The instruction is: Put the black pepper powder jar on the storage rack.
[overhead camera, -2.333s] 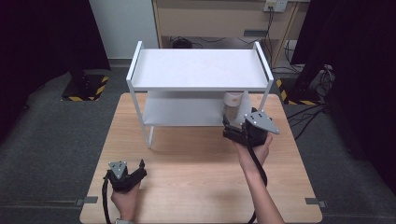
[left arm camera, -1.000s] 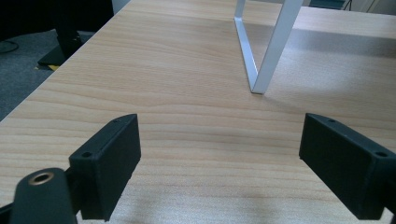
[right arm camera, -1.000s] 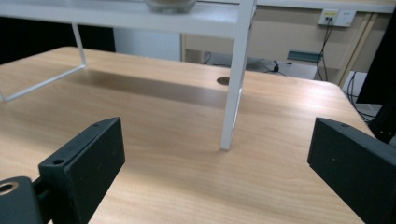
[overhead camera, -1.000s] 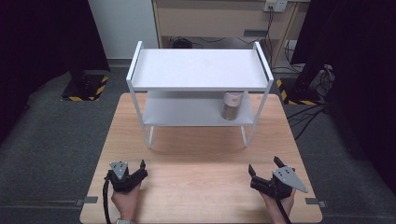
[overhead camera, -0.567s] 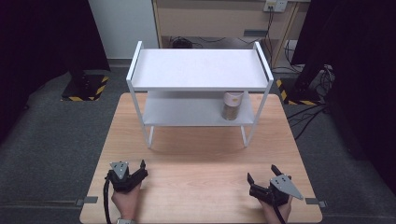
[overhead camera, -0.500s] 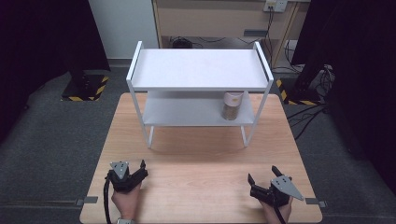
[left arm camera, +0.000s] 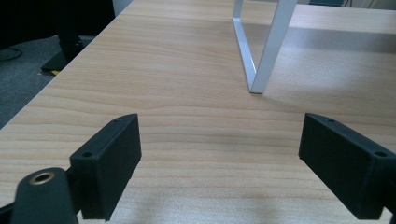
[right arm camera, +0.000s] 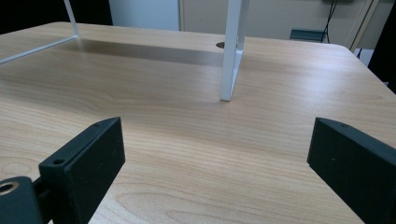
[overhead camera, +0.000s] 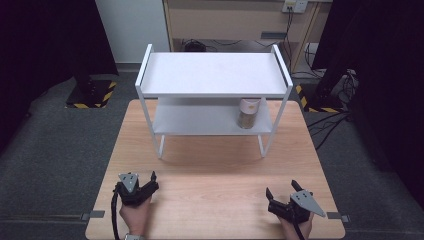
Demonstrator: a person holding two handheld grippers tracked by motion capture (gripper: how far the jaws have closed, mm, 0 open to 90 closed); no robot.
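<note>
Both tongs rest on the wooden bench (overhead camera: 215, 175), jaws apart: left tongs (overhead camera: 142, 186) at 7 o'clock, right tongs (overhead camera: 282, 196) at 5 o'clock. A jar (overhead camera: 247, 113) stands on the lower tier of the white two-tier shelf (overhead camera: 212, 75) at 12 o'clock.

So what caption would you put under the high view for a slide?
Two open tools, left and right, rest at the table's near edge; a jar stands on the white rack's lower shelf.

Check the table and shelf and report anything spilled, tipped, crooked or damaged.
Nothing stands out. The white shelf rack sits square on the wooden table, a jar stands upright on its lower shelf, and the left claw and right claw rest open near the front edge.
</note>
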